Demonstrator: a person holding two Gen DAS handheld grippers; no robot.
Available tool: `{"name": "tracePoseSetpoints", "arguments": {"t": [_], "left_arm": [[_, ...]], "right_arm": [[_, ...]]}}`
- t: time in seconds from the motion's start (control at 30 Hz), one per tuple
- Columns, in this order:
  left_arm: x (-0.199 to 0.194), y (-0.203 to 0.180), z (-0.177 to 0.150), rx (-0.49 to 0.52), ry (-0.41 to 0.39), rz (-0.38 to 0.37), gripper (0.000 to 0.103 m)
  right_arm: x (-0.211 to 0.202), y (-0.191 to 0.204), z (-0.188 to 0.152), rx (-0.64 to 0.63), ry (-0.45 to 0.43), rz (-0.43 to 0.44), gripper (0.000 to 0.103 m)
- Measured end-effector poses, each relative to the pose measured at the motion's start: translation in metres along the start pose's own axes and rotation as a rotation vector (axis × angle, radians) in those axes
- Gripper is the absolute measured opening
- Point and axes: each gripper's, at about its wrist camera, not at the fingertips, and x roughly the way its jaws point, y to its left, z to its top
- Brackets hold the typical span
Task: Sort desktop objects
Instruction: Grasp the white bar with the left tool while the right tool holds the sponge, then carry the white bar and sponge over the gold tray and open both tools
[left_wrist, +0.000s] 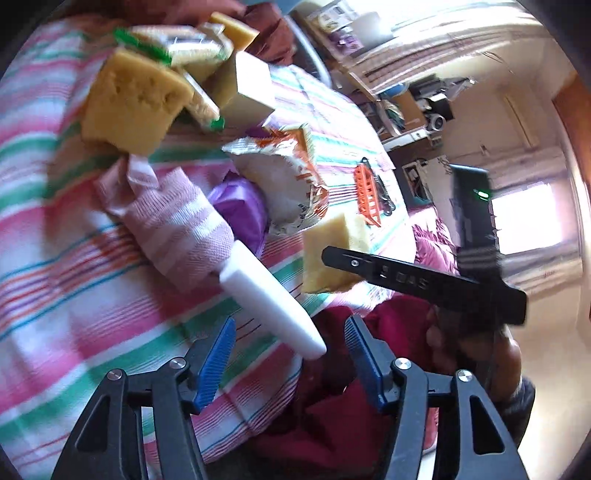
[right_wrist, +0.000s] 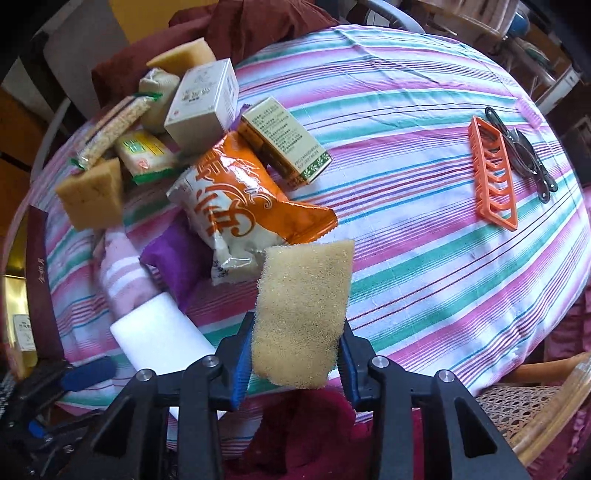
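My right gripper (right_wrist: 295, 339) is shut on a yellow sponge (right_wrist: 303, 314) and holds it above the near edge of the striped tablecloth (right_wrist: 424, 229). The same sponge (left_wrist: 332, 254) shows in the left wrist view, with the right gripper's black body (left_wrist: 424, 280) beside it. My left gripper (left_wrist: 291, 343) is open and empty; a white foam block (left_wrist: 269, 299) lies just ahead of its jaws. A pile of sponges, boxes and snack bags (right_wrist: 207, 147) lies at the left of the table.
An orange plastic rack (right_wrist: 493, 170) and black scissors (right_wrist: 524, 155) lie at the table's right. A pink striped cloth (left_wrist: 173, 225) and a purple pouch (left_wrist: 240, 206) lie by the foam block. Dark red fabric (right_wrist: 306, 432) hangs below the table's near edge.
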Motion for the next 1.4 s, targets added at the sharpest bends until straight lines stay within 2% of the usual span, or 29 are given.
{"name": "tracePoseSetpoints", "arguments": {"t": [0.17,0.23,0.27,0.3,0.47,0.7,0.83,0.97,1.07,1.17,1.4], "left_arm": [[0.026,0.005,0.0,-0.079,0.035,0.019,0.053],[0.033,0.005,0.002,-0.092,0.026,0.03,0.046],[0.036,0.005,0.002,-0.093,0.025,0.034,0.034],[0.039,0.005,0.003,-0.089,0.028,0.036,0.03],[0.034,-0.005,-0.003,0.0,0.007,0.021,0.029],[-0.014,-0.013,-0.022,0.162,-0.089,0.083,0.029],[-0.055,0.001,-0.031,0.169,-0.174,0.121,0.029],[-0.103,0.023,-0.037,0.138,-0.294,0.163,0.029],[-0.133,0.042,-0.041,0.098,-0.367,0.214,0.029],[-0.168,0.063,-0.047,0.071,-0.448,0.297,0.029],[-0.248,0.129,-0.06,-0.069,-0.608,0.437,0.029]], "right_arm": [[-0.006,-0.002,-0.002,0.015,-0.025,0.033,0.04],[-0.008,-0.004,-0.003,0.016,-0.035,0.04,0.04],[-0.009,-0.004,-0.004,0.018,-0.04,0.041,0.04],[-0.01,-0.005,-0.005,0.019,-0.045,0.043,0.04],[-0.017,-0.005,-0.007,0.035,-0.083,0.06,0.039],[-0.032,-0.009,-0.018,0.04,-0.173,0.097,0.039],[-0.047,-0.003,-0.028,-0.006,-0.278,0.092,0.039],[-0.052,0.014,-0.035,-0.072,-0.317,0.102,0.039],[-0.06,0.048,-0.039,-0.149,-0.342,0.139,0.039],[-0.065,0.093,-0.039,-0.241,-0.353,0.206,0.039],[-0.055,0.22,-0.043,-0.462,-0.304,0.37,0.039]]}}
